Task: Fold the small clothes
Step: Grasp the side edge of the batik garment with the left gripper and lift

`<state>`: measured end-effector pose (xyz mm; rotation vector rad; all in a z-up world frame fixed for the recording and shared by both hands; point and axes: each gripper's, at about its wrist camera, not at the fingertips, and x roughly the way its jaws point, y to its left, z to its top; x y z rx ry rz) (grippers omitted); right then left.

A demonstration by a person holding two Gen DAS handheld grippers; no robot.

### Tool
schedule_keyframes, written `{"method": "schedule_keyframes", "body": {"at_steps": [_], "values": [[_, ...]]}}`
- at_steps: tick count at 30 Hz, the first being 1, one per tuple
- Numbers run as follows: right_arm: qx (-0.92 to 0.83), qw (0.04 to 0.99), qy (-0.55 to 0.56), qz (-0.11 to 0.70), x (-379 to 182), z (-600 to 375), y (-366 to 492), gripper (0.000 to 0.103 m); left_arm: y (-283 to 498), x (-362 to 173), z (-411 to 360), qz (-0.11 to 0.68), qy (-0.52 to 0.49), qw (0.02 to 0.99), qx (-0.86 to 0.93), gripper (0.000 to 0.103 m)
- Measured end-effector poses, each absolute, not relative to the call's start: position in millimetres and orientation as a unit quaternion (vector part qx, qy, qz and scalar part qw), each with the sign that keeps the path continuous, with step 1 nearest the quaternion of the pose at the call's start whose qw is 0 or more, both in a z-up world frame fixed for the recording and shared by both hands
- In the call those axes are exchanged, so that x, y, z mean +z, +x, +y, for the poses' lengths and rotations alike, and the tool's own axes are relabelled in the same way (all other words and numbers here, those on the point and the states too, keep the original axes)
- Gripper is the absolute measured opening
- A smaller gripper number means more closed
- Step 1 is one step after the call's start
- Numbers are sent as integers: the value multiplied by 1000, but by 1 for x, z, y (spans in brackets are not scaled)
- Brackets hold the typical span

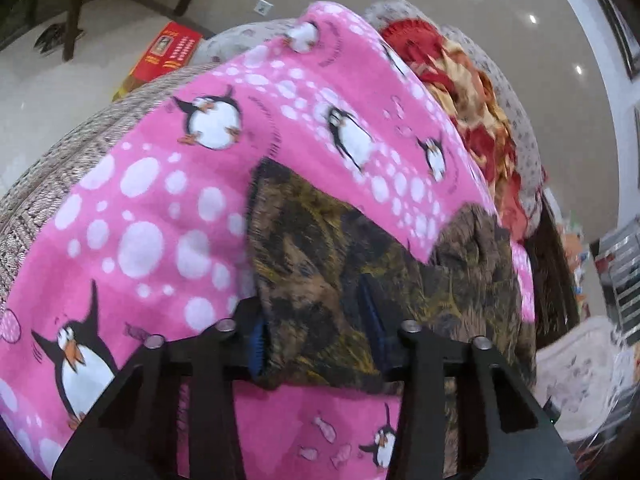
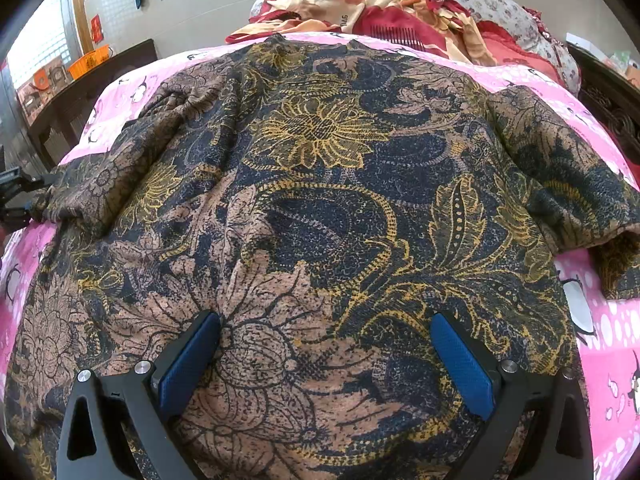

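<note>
A dark floral shirt (image 2: pixel 320 184) in navy, brown and gold lies spread on a pink penguin-print blanket (image 2: pixel 608 320). My right gripper (image 2: pixel 326 344) is open, its blue pads just above the shirt's lower middle. The left gripper shows at the far left of the right wrist view (image 2: pixel 20 196), at the tip of the shirt's left sleeve. In the left wrist view my left gripper (image 1: pixel 316 336) has the sleeve fabric (image 1: pixel 320 264) bunched between its blue pads, so it is shut on the sleeve.
A red and cream floral quilt (image 2: pixel 360 8) and a flowered pillow (image 2: pixel 480 0) lie at the bed's far end. A dark wooden bed frame (image 2: pixel 608 92) runs along the right. A red box (image 1: pixel 168 52) lies on the floor beside the bed.
</note>
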<state>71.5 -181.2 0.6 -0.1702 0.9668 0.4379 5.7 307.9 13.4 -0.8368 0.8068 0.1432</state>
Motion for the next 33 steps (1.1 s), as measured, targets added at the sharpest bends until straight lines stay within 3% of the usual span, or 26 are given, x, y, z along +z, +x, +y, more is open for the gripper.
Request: {"method": "schedule_keyframes", "body": {"at_steps": [1, 2, 3, 6, 14, 18, 19, 21, 22, 23, 28, 33], "values": [[209, 859, -80, 461, 1, -181, 72, 103, 3, 14, 311, 373, -402, 833, 69, 32], [209, 859, -80, 461, 1, -182, 72, 103, 2, 16, 312, 370, -404, 833, 76, 16], [209, 859, -80, 461, 1, -182, 72, 103, 3, 18, 311, 375, -396, 834, 84, 7], [209, 859, -80, 461, 1, -182, 72, 103, 0, 44, 317, 360, -369, 850, 108, 4], [209, 860, -79, 460, 1, -182, 71, 103, -44, 185, 378, 200, -305, 904, 224, 4], [209, 860, -80, 460, 1, -182, 71, 103, -42, 197, 380, 196, -309, 908, 206, 4], [209, 860, -79, 460, 1, -182, 71, 103, -36, 188, 376, 215, -309, 907, 190, 9], [209, 860, -80, 459, 2, -182, 71, 103, -20, 159, 365, 269, -302, 902, 151, 32], [209, 860, -79, 459, 1, -182, 71, 103, -13, 135, 358, 301, -305, 895, 125, 56], [210, 860, -79, 459, 1, -182, 71, 103, -10, 119, 352, 319, -304, 889, 121, 61], [210, 859, -79, 460, 2, -182, 71, 103, -12, 49, 347, 363, -324, 863, 138, 61], [210, 859, -78, 460, 1, -182, 71, 103, -32, 25, 337, 342, -411, 838, 105, 61]]}}
